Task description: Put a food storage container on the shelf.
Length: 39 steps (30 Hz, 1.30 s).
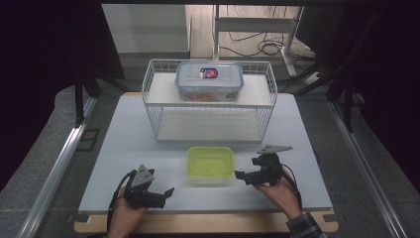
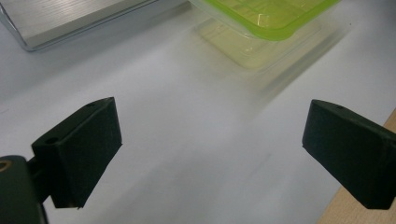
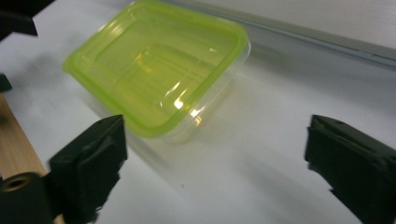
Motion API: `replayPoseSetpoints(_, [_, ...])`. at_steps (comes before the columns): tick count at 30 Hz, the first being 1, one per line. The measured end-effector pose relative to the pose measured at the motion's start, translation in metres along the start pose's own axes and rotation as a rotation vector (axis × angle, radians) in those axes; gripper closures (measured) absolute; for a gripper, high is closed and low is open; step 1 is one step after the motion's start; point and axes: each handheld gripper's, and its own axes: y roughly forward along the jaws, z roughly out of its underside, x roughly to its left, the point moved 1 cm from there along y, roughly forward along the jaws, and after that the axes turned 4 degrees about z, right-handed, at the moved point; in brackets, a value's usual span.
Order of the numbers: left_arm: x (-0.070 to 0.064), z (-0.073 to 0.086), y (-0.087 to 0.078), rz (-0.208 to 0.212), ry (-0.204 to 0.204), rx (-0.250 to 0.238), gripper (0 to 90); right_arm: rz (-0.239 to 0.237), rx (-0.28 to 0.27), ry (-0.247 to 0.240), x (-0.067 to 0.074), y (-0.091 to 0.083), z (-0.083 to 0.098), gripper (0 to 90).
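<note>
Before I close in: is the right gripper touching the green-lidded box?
Apart. The right gripper view shows white table between the open right gripper and the green-lidded box.

Left tool [image 1: 168, 191]: black body, chunky, matte. Grey three-cornered plate bolted on top, small dark fastener dots on its face. Black cable loops off the back along the wrist.

Right tool [image 1: 240, 174]: same black build. Its grey plate is flatter and longer, pointed end, sits higher on the body. Black cable trails behind the hand.

Jaws on both: black blocky wedges, flat inner faces, slightly rounded edges. Each has a small round hole near the top corner. On each tool's own view a brass-coloured ring insert shows bottom left, at the jaw mount.

Person: right cuff is plaid, dark with light lines.
</note>
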Motion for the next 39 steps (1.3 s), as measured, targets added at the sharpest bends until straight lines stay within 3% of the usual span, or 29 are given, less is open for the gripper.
replayPoseSetpoints(5, [0.000, 0.000, 0.000, -0.001, 0.001, 0.001, 4.7, -0.031, 0.014, 0.049, -0.002, 0.006, -0.007, 20.2])
replayPoseSetpoints(9, [-0.001, 0.000, 0.001, -0.004, 0.009, 0.007, 4.9, -0.060, 0.019, 0.129, -0.004, 0.013, -0.011, 29.6])
replayPoseSetpoints(13, [-0.001, 0.000, 0.001, -0.005, 0.013, 0.010, 5.0, -0.052, 0.027, 0.152, -0.007, 0.020, -0.016, 38.6])
replayPoseSetpoints(24, [-0.003, 0.000, 0.001, -0.017, 0.035, 0.024, 5.2, -0.096, 0.069, 0.289, -0.016, 0.042, -0.022, 57.5])
replayPoseSetpoints(31, [-0.004, -0.001, 0.001, -0.019, 0.039, 0.026, 5.2, -0.180, 0.098, 0.377, -0.021, 0.052, -0.022, 67.5])
replayPoseSetpoints(36, [-0.004, -0.001, 0.001, -0.020, 0.040, 0.024, 5.2, -0.262, 0.115, 0.490, -0.027, 0.055, -0.022, 77.3])
replayPoseSetpoints(39, [-0.004, -0.001, 0.000, -0.025, 0.042, 0.022, 5.2, -0.293, 0.125, 0.499, -0.026, 0.055, -0.023, 79.8])
